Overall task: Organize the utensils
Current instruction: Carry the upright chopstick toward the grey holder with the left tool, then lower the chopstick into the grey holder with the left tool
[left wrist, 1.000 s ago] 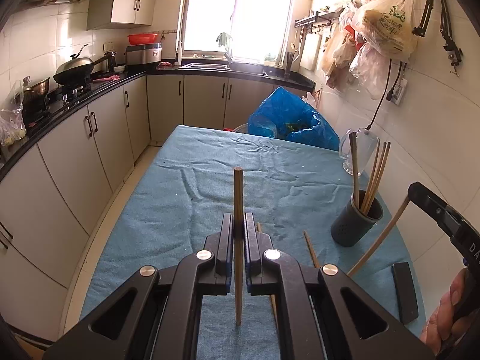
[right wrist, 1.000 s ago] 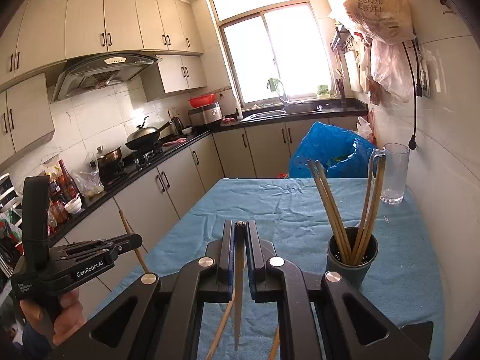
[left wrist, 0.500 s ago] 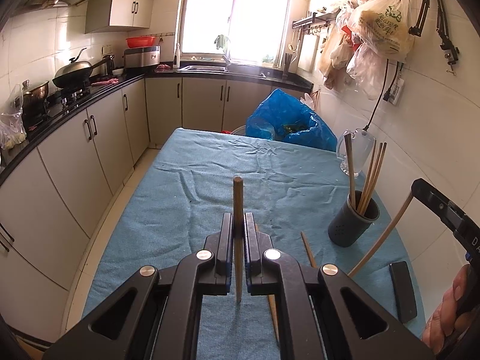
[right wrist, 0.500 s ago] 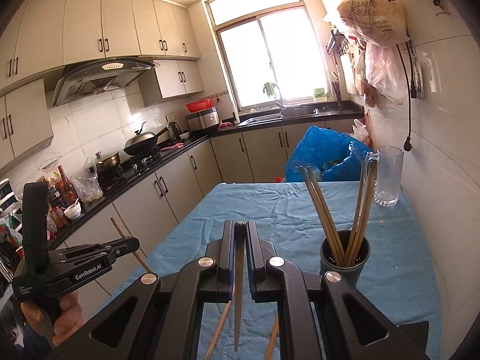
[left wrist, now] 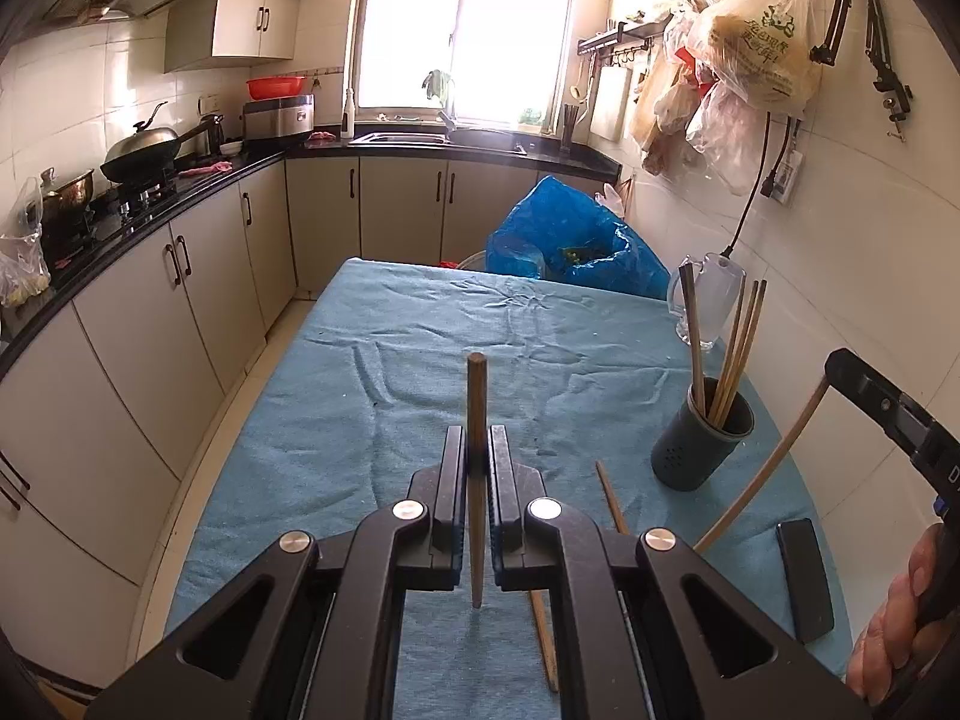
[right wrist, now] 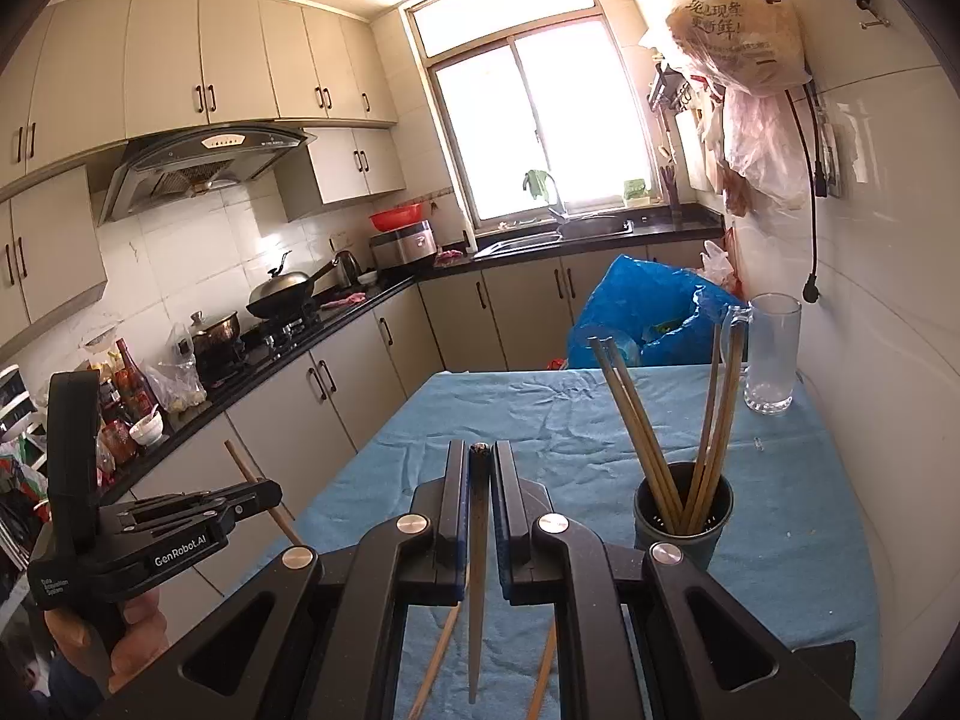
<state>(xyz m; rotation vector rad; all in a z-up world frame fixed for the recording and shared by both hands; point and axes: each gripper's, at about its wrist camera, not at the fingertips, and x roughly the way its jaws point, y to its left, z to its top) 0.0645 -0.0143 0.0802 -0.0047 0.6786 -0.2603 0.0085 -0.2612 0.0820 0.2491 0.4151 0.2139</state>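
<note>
Left gripper (left wrist: 477, 456): fingers clamped on one upright chopstick (left wrist: 476, 420), frame centre. Right gripper (right wrist: 480, 468): fingers clamped on a second chopstick (right wrist: 478, 540), frame centre. Grey holder (right wrist: 684, 510), lower right of frame, on the blue-clothed desk (right wrist: 540, 414), contains several chopsticks. Loose chopsticks (left wrist: 611, 498) lie on the desk, lower centre.

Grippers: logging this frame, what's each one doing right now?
Left gripper: closed on a chopstick.
Right gripper: closed on another chopstick.
</note>
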